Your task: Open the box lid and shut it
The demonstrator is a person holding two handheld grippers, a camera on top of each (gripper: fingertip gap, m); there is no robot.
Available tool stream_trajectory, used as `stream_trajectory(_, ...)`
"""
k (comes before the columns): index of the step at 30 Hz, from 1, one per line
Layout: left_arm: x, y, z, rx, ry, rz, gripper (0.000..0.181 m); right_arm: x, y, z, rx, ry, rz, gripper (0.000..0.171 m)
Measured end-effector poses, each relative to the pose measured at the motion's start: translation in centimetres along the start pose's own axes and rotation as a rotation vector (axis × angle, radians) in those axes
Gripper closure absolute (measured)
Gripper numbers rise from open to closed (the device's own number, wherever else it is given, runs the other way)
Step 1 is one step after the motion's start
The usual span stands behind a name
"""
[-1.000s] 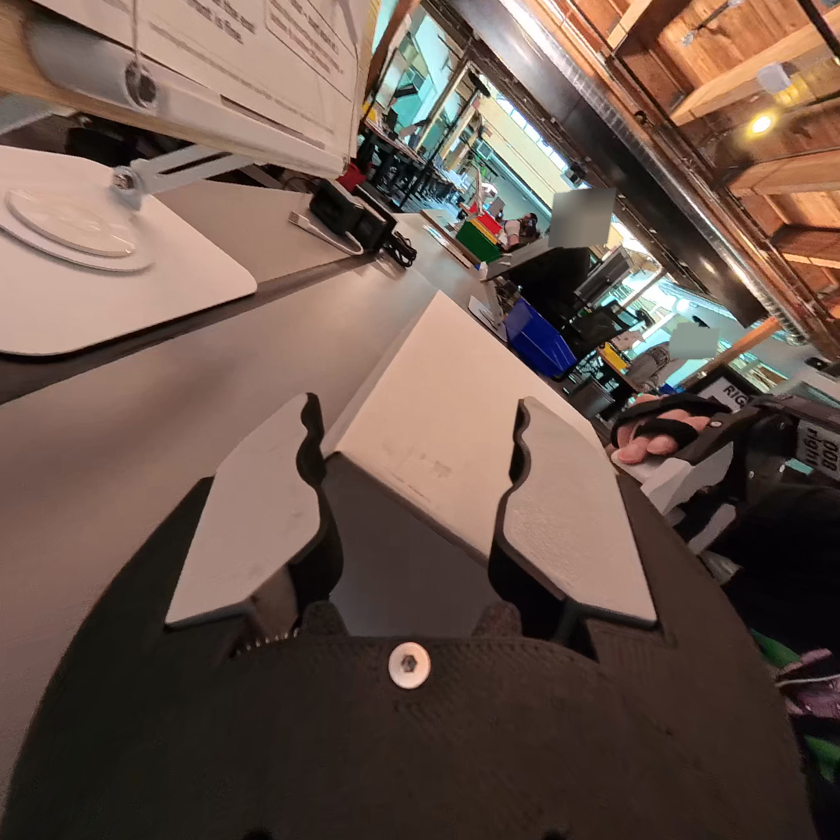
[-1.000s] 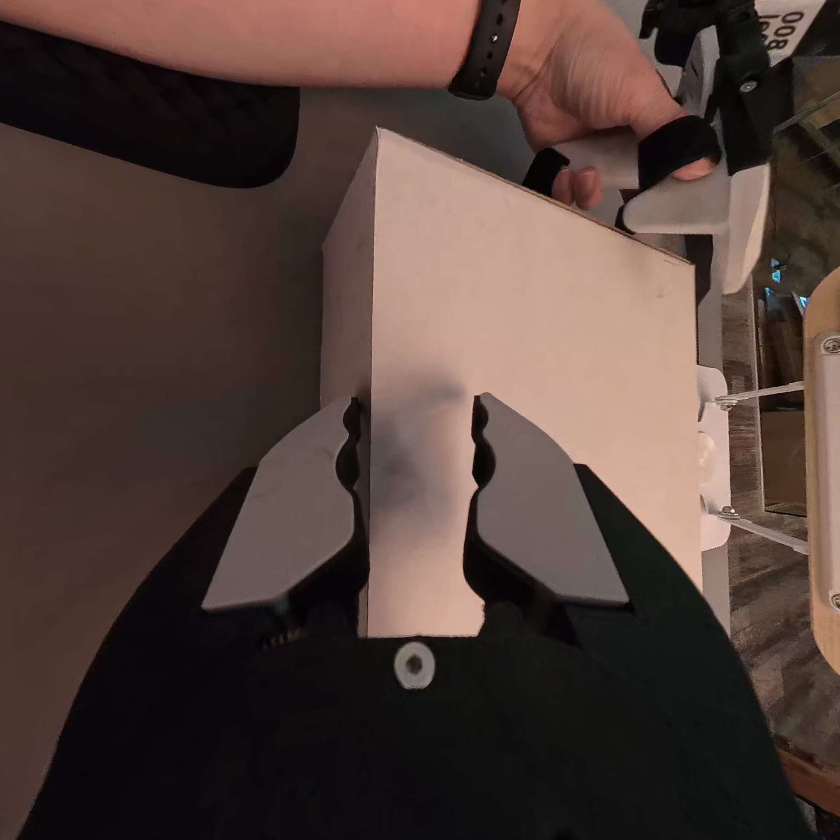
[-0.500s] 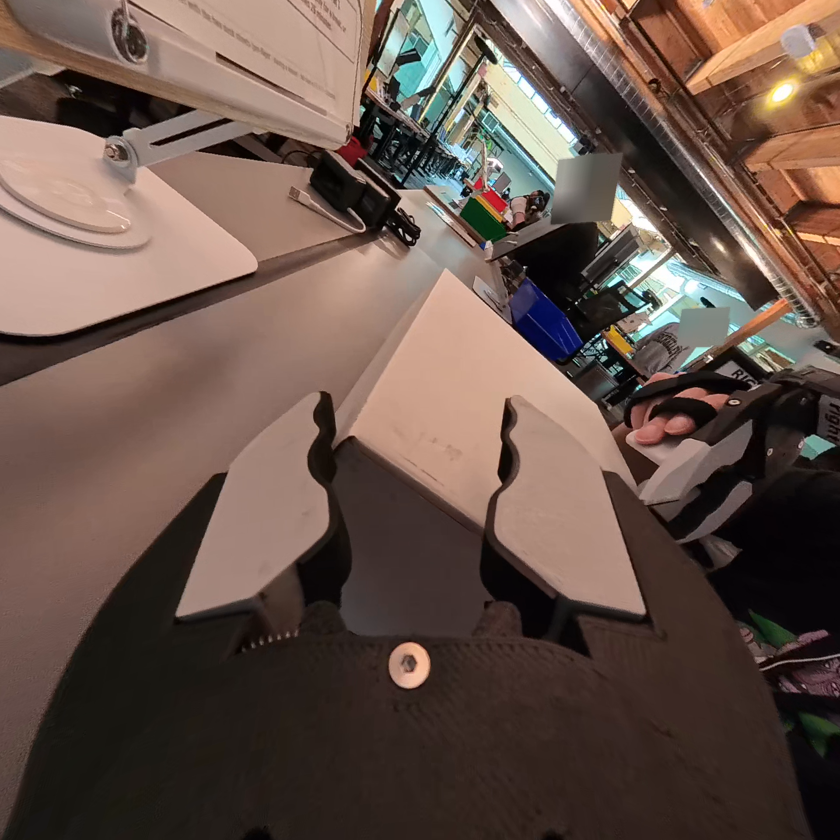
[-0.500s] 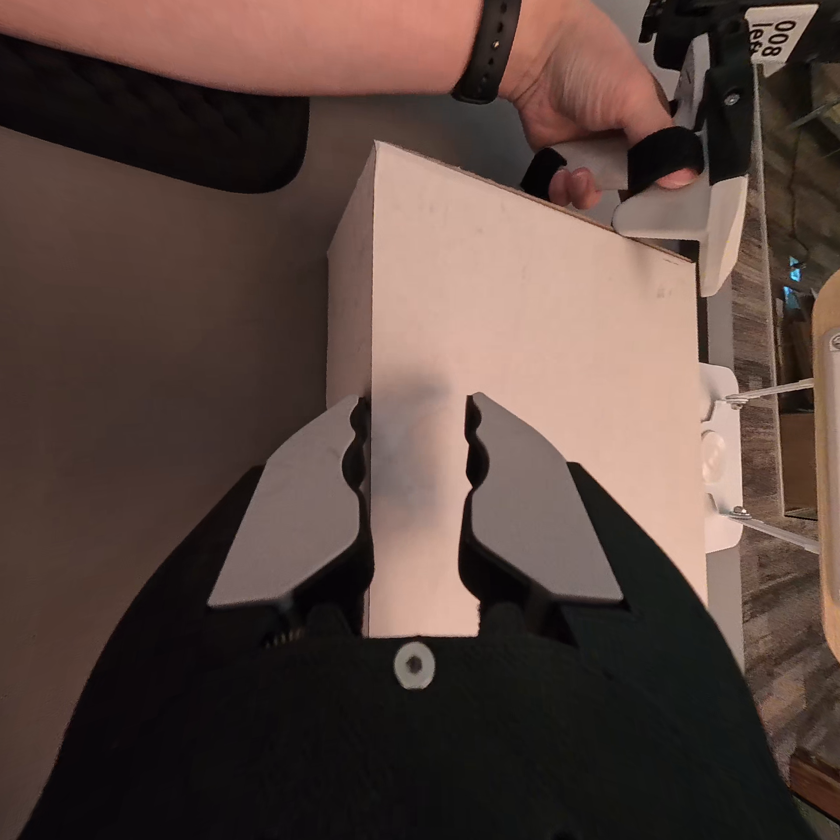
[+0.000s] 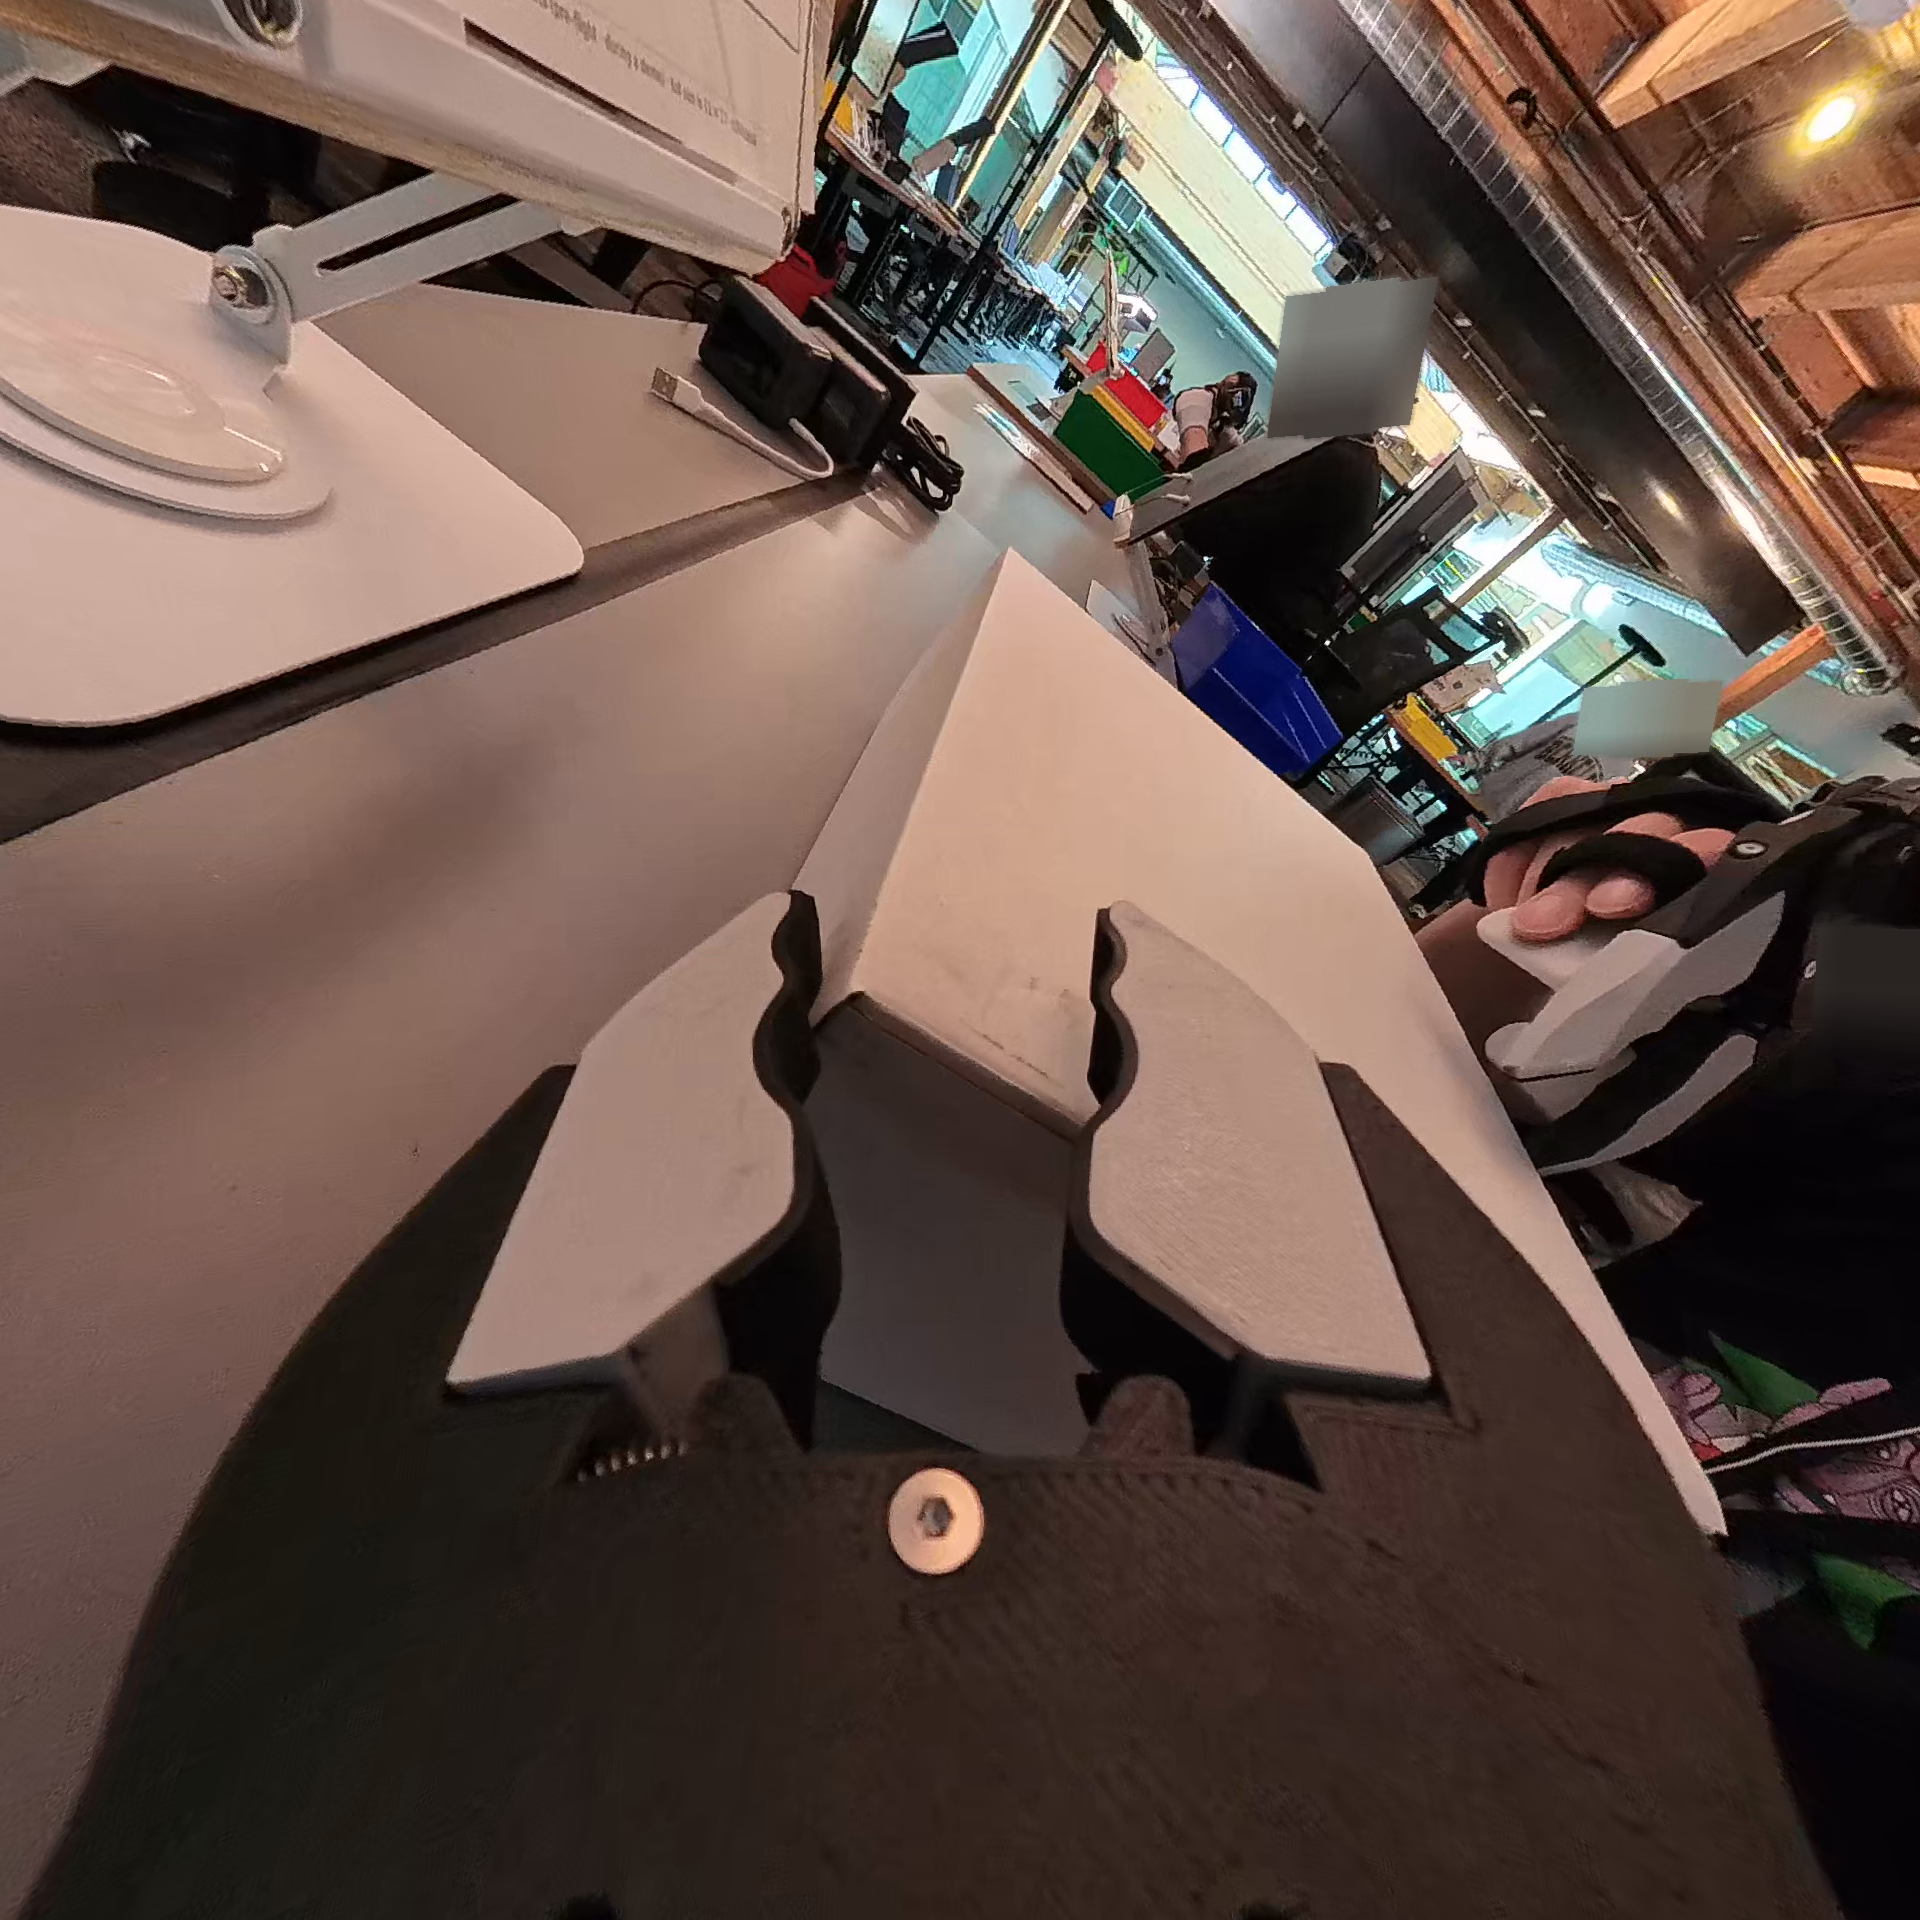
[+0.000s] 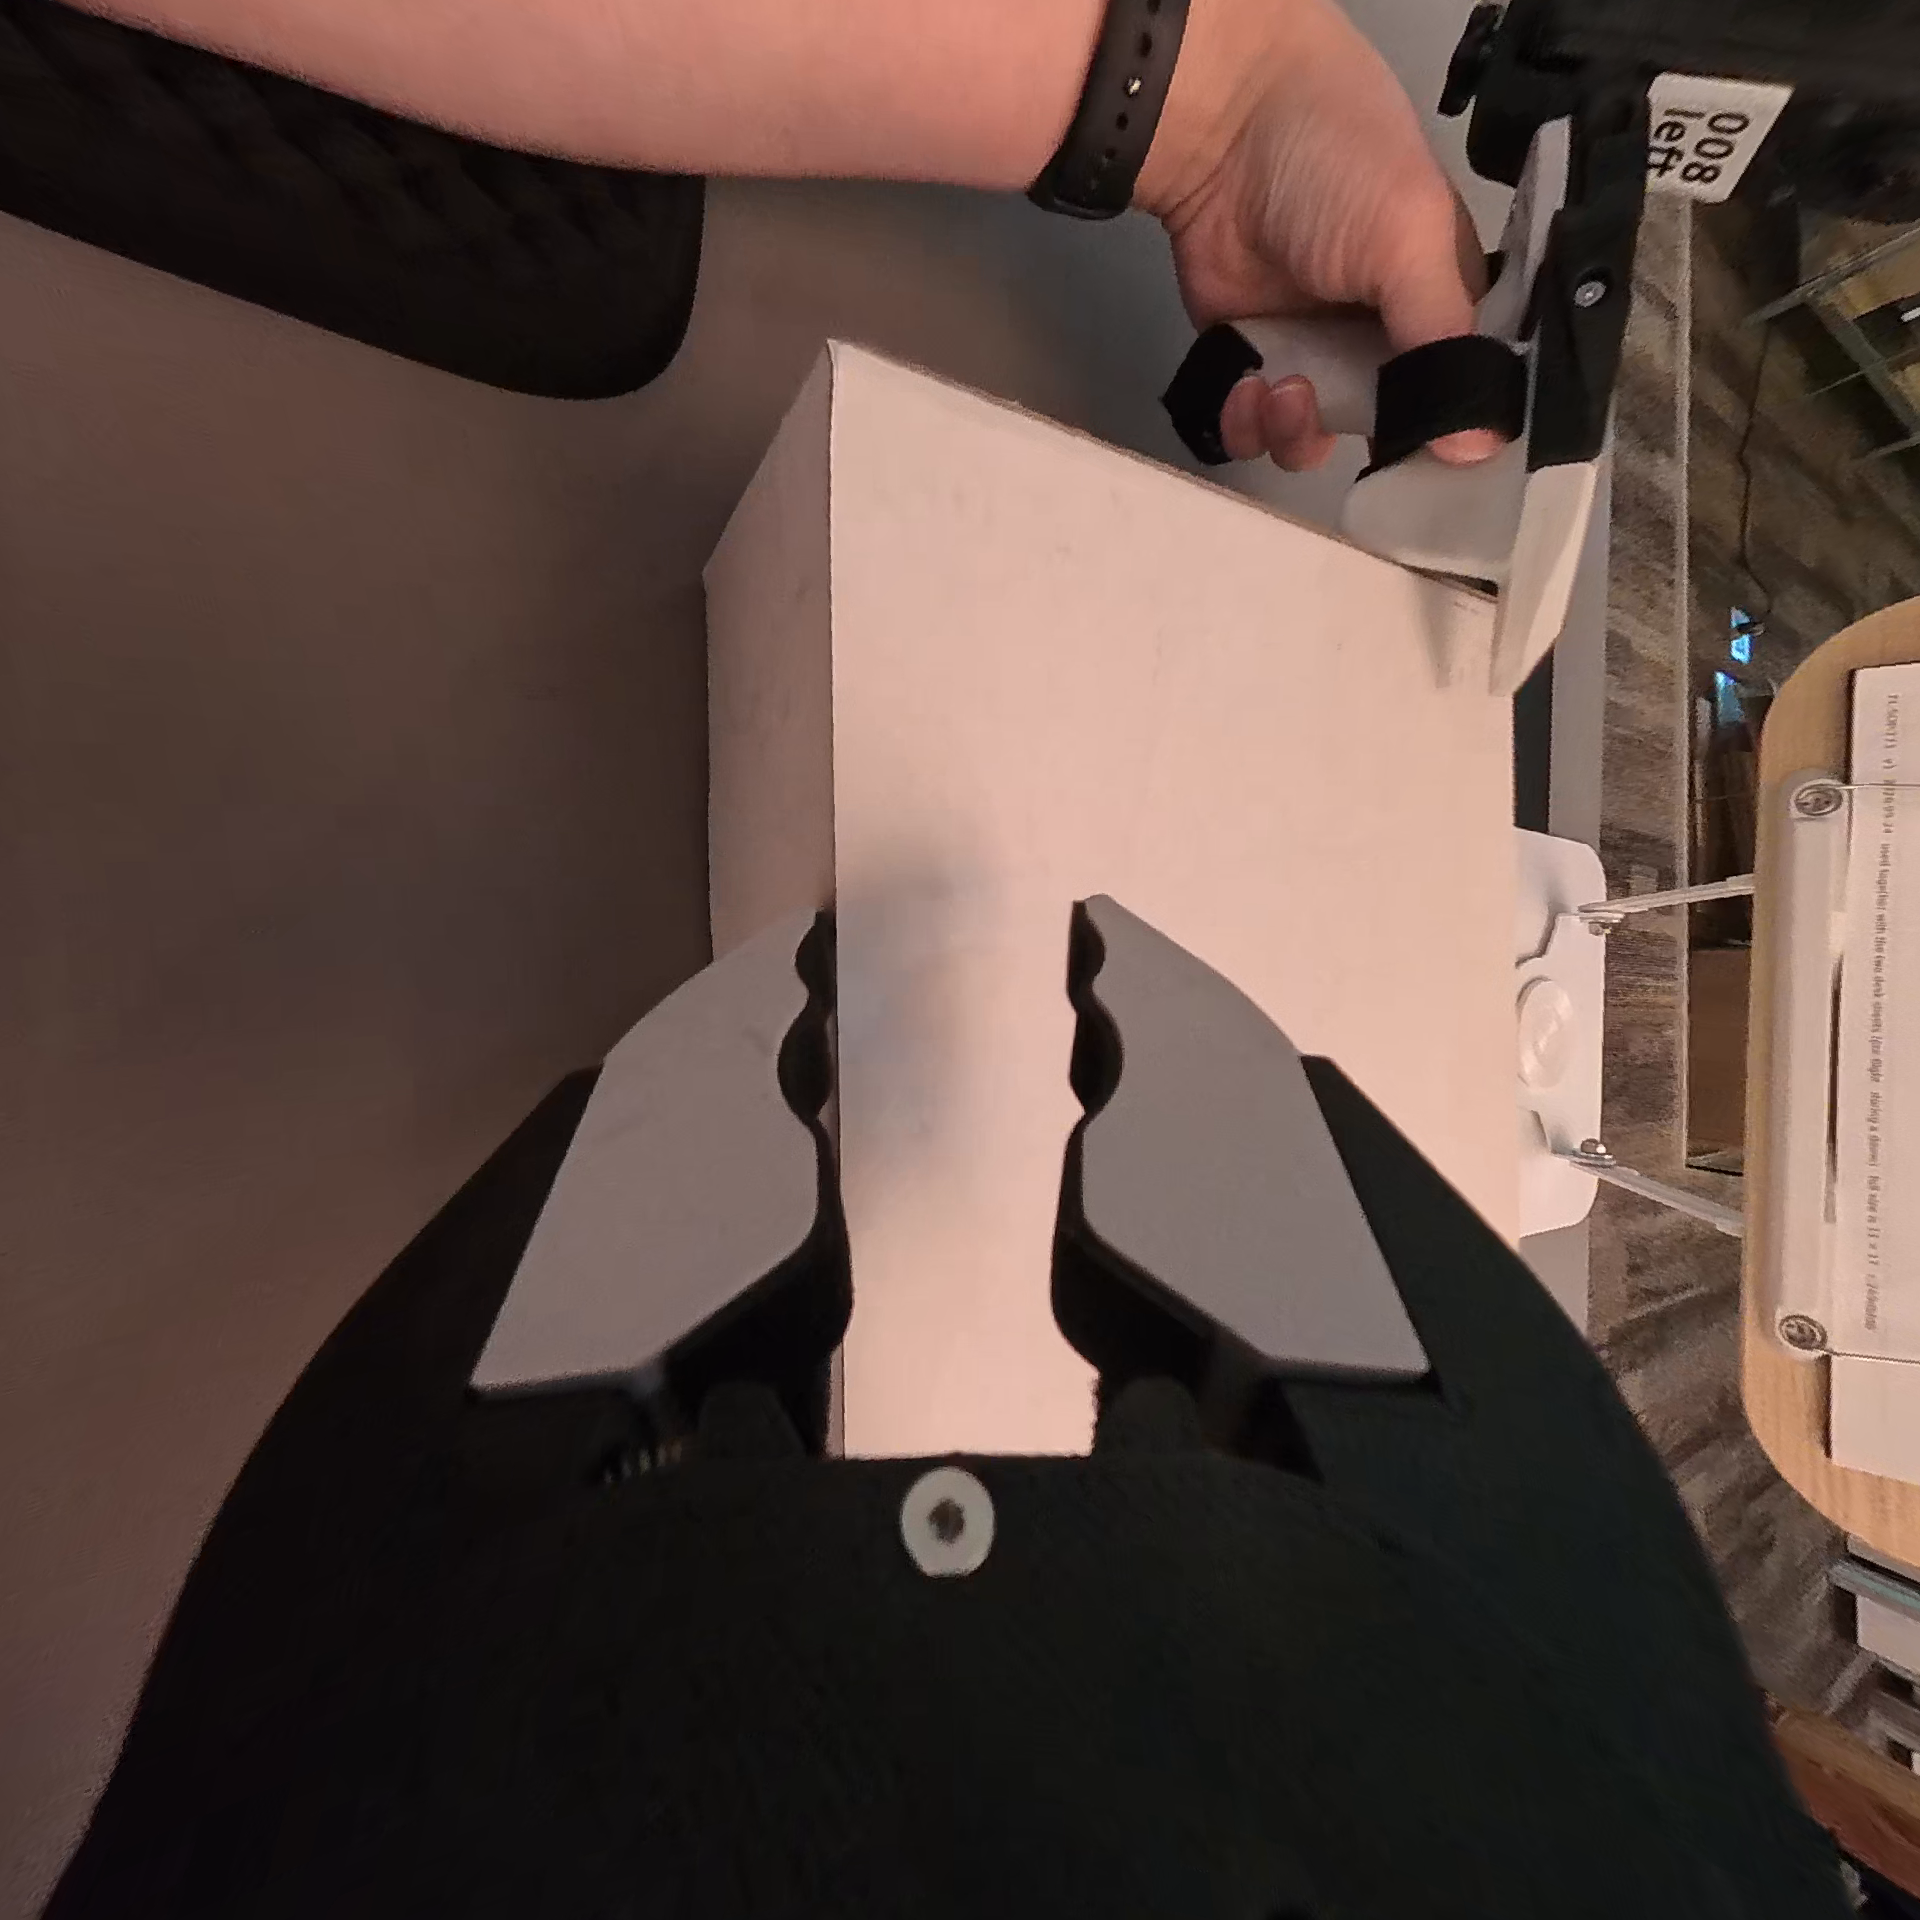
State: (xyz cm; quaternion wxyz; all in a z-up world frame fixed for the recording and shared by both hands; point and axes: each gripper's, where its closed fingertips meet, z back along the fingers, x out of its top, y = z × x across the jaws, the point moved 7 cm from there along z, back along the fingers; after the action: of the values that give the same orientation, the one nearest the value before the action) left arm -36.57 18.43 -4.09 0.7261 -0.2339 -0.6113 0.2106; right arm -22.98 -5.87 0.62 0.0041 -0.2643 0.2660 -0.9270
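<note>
A white cardboard box [image 5: 1091, 831] lies on the grey table [image 5: 312, 987] with its lid down. My left gripper [image 5: 945, 925] is open at one end of the box. The box's upper corner edge sits between its fingers, and I cannot tell whether they touch it. My right gripper [image 6: 951, 914] is open above the other end of the box [image 6: 1143, 727], its left finger along the box's long edge. Each view shows the other gripper in a hand at the far end: the right gripper [image 5: 1621, 987] and the left gripper [image 6: 1507, 540]. A thin dark slit shows at the box corner there.
A white stand base [image 5: 208, 520] and its wooden board with a paper sheet [image 5: 571, 104] stand beside the box. Black devices and a white cable [image 5: 810, 384] lie farther back. A blue bin [image 5: 1247, 675] is beyond the table. A dark sleeve [image 6: 312, 208] crosses above the box.
My left gripper's fingers have narrowed around the box's corner edge and moved slightly forward. The right gripper's opening is about the same. The box has not visibly moved.
</note>
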Motion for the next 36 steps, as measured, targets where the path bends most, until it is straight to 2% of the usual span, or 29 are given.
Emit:
stream_trajectory(17, 0.0, 0.2, 0.1, -0.018, -0.019, 0.02, 0.133, 1.0, -0.7, 1.8, -0.131, -0.049, 0.065, 0.13)
stream_trajectory(23, 0.0, 0.4, 0.3, -0.023, -0.031, 0.032, 0.133, 1.4, -1.1, 2.8, -0.188, -0.08, 0.08, 0.143)
stream_trajectory(25, 0.0, 0.4, 0.3, -0.024, -0.033, 0.035, 0.133, 1.4, -1.0, 2.7, -0.183, -0.075, 0.096, 0.148)
stream_trajectory(36, -0.1, 0.4, 0.3, -0.039, -0.042, 0.024, 0.134, 1.9, 0.4, 1.6, -0.225, -0.026, 0.234, 0.147)
